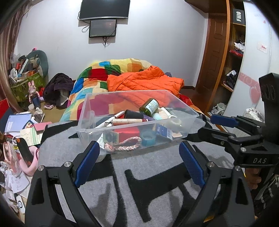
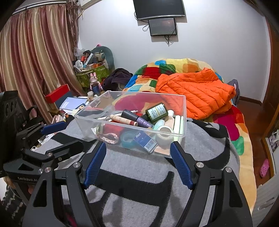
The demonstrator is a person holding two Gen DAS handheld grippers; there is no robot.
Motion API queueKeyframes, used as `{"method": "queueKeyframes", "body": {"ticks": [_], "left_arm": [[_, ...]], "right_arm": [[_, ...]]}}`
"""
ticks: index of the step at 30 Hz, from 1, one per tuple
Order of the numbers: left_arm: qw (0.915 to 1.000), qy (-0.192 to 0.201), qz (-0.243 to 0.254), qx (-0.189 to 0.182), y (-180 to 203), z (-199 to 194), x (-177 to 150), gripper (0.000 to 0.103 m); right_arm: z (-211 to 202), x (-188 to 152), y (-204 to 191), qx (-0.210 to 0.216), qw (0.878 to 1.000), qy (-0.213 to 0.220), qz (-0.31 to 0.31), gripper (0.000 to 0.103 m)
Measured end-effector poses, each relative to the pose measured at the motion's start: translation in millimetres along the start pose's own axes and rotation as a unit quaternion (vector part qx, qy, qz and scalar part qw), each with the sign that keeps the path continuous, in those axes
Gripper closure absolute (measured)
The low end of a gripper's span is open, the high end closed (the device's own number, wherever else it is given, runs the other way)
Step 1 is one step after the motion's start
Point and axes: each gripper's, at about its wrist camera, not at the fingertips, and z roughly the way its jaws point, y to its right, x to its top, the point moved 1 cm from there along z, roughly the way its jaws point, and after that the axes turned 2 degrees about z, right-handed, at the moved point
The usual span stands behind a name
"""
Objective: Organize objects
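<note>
Left hand-held gripper [image 1: 137,155]: blue pads [image 1: 87,162] held wide apart, nothing between them; hovers over the grey-and-black blanket [image 1: 157,171], just short of the bin's near wall.
Right hand-held gripper [image 2: 138,158]: pads spread apart, nothing clamped; tips are seen just beside the bin's near edge, contact cannot be told.
Blanket: grey with black lettering, spread on the near end of the bed; the bin is carried on it.
Clear plastic bin [image 1: 83,111]: rectangular, upright, open-topped, set on the blanket ahead of both grippers.
Bin contents, near side: pink braided cord [image 1: 129,145], teal tape roll [image 1: 147,138], blue barcoded box [image 1: 163,132], white tape roll [image 2: 164,135], red box [image 1: 127,132].
Bin contents, far side: dark green bottle [image 1: 150,106] lying tilted on top, beige tube [image 1: 127,120], black-capped purple tube [image 2: 137,118], white pens, pale green tube [image 2: 177,125].
Orange puffer jacket [image 1: 144,82]: lies crumpled on the bed behind the bin.
Multicolour quilt [image 1: 97,73]: covers the bed under the jacket.
Left of bed: books and papers are piled low; a green basket [image 1: 26,85] full of clutter is seen further back, in the corner.
Far wall: two dark screens [image 1: 104,8] are mounted, the small one just below the big one.
Curtain [image 2: 31,52]: striped, hangs at the left in the right wrist view.
</note>
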Motion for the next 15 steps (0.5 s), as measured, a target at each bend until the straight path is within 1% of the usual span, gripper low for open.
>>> {"method": "queueKeyframes", "body": {"ticks": [15], "left_arm": [[0.9999, -0.005, -0.014, -0.003, -5.0, 1.1, -2.7, 0.01]], "right_arm": [[0.4, -0.3, -3.0, 0.007, 1.0, 0.0, 0.001, 0.029]]}}
